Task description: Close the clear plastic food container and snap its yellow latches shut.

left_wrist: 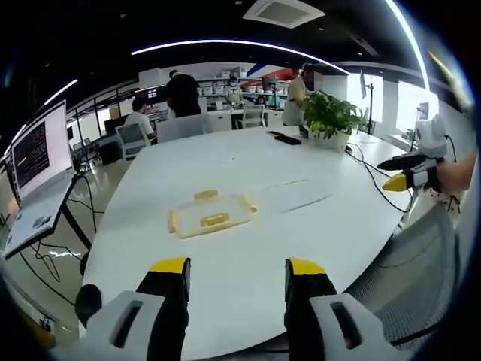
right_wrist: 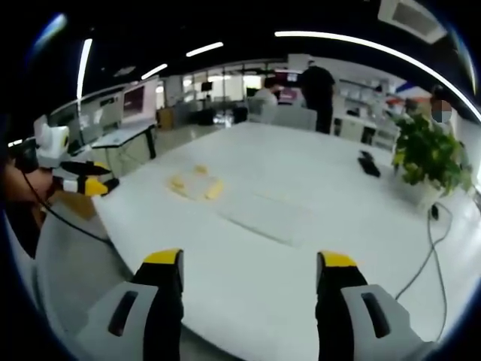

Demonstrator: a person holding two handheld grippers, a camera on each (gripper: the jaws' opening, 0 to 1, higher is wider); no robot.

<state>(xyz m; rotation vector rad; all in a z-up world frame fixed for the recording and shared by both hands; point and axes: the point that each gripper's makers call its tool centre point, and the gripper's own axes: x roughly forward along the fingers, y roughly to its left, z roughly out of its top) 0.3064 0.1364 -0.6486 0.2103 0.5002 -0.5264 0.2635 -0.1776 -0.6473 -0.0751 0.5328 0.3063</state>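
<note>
Centrally, container [left_wrist: 212,215] with yellow latches [left_wrist: 214,219] lying flat on white table [left_wrist: 301,173], well beyond left gripper [left_wrist: 237,272], jaws apart, right gripper [right_wrist: 249,265] likewise parted, both grasping nothing, plant [left_wrist: 331,116] at far edge.

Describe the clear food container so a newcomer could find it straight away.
Start at the big white table with the potted plant at its far end. Nearer the left gripper, well short of the plant, lies the clear plastic container, flat and alone on the bare tabletop. Its yellow latches set it apart; the dark items by the plant have none.
</note>
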